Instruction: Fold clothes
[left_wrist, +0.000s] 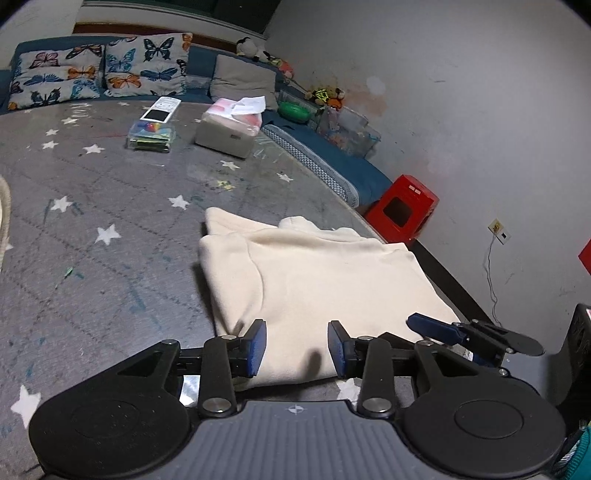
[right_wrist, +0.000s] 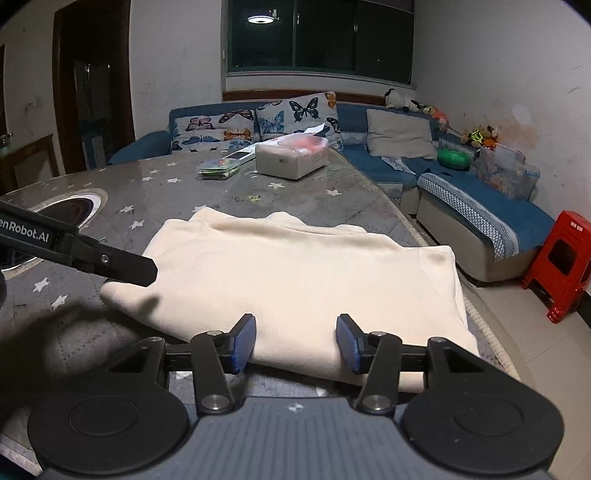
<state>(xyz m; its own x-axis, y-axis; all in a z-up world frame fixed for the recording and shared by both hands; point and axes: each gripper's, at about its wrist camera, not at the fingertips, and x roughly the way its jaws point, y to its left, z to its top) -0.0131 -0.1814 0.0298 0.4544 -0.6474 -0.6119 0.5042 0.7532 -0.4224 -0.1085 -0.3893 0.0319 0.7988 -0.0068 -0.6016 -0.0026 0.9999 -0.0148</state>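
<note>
The left gripper (left_wrist: 296, 347) is held low and level, its two blue-padded fingers (left_wrist: 257, 347) spread wide apart with nothing between them. The right gripper (right_wrist: 295, 343) takes the same pose, jaws parted just as wide and gripping nothing. The two sit side by side at the near edge: the right gripper's fingertips (left_wrist: 436, 329) show at the right of the left wrist view, and the left gripper's black finger (right_wrist: 110, 260) reaches in from the left of the right wrist view.

1. Left gripper (left_wrist: 296, 345): black linkage arms, silver pivot screws, blue ribbed pads (left_wrist: 258, 347), two round black discs, grey ridged base with a crosshair mark.
2. Right gripper (right_wrist: 295, 343): same build and colours.
3. White "enRobot.AI" lettering on a black arm in the right wrist view.
</note>
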